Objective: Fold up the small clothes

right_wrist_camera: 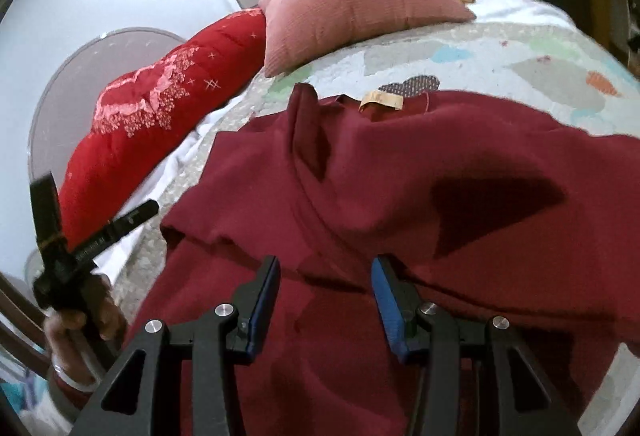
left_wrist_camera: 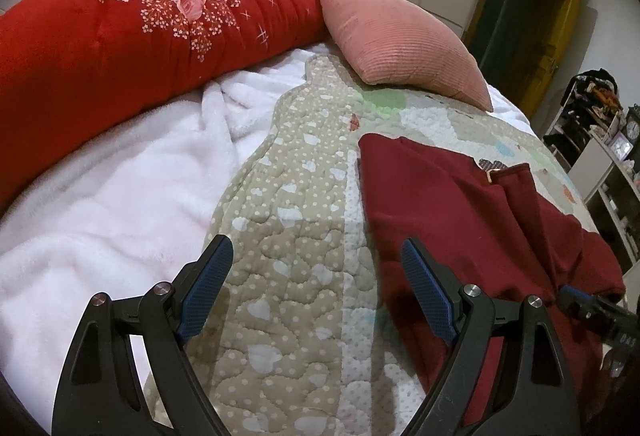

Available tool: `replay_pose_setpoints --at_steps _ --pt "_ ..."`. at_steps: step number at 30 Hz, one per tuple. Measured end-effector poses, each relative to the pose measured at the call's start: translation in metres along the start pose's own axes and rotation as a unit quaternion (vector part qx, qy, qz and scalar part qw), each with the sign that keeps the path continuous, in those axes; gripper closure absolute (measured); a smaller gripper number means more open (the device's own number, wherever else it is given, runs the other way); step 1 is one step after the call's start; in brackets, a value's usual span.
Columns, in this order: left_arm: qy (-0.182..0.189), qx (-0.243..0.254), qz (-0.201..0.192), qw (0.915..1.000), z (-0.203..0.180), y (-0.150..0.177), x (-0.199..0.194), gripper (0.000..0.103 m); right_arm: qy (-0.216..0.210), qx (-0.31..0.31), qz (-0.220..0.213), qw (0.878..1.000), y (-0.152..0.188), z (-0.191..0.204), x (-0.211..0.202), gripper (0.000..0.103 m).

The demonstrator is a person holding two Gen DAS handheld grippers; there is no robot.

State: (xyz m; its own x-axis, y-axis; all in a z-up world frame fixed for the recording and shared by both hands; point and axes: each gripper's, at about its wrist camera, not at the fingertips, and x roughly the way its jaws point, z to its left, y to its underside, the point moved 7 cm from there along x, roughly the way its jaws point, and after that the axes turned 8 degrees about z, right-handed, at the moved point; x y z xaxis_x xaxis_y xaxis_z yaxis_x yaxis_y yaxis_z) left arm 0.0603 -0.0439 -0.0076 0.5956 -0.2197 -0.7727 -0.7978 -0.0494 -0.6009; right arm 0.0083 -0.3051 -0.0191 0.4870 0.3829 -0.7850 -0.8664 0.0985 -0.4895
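Bedroom quilt (left_wrist_camera: 288, 256) carries everything: left claw (left_wrist_camera: 316, 288) hangs wide open over bare quilting, beside the maroon top (left_wrist_camera: 460, 212); right claw (right_wrist_camera: 326, 300) gapes above its crumpled hem, likely to pinch an edge.

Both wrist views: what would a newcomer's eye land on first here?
The maroon garment spread crumpled on the patchwork quilt, filling the right wrist view under the open right gripper. Next, the bright red floral duvet and pink cushion at the bed's far side, beyond the open left gripper.
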Motion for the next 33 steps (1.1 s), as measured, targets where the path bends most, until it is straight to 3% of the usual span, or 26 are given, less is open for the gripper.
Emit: replay_pose_setpoints --at_steps 3,10,15,21,25,29,33 --pt "0.003 0.001 0.0 1.0 0.0 0.0 0.0 0.017 0.014 -0.003 -0.004 1.0 0.002 0.003 -0.004 0.057" --pt "0.04 0.027 0.005 0.9988 -0.022 0.009 -0.015 0.017 -0.006 0.034 0.009 0.999 0.019 -0.016 -0.005 0.057" --pt "0.043 0.068 -0.009 0.9967 -0.058 0.01 -0.036 0.017 -0.038 0.048 -0.003 0.998 0.026 -0.025 -0.015 0.057" --pt "0.063 0.114 0.02 0.9913 -0.118 -0.005 -0.032 0.017 -0.034 0.017 -0.005 0.999 0.037 -0.025 -0.033 0.056" --pt "0.022 0.145 0.032 0.9886 -0.156 -0.023 -0.01 0.017 -0.046 0.021 -0.024 0.998 0.051 -0.034 -0.039 0.055" --pt "0.035 0.144 0.067 0.9867 -0.185 -0.033 0.017 0.017 -0.077 0.037 -0.038 0.996 0.055 -0.04 -0.04 0.053" --pt "0.0 0.156 0.075 0.9849 -0.203 -0.043 0.04 0.017 -0.108 0.047 -0.044 0.992 0.055 -0.043 -0.04 0.051"
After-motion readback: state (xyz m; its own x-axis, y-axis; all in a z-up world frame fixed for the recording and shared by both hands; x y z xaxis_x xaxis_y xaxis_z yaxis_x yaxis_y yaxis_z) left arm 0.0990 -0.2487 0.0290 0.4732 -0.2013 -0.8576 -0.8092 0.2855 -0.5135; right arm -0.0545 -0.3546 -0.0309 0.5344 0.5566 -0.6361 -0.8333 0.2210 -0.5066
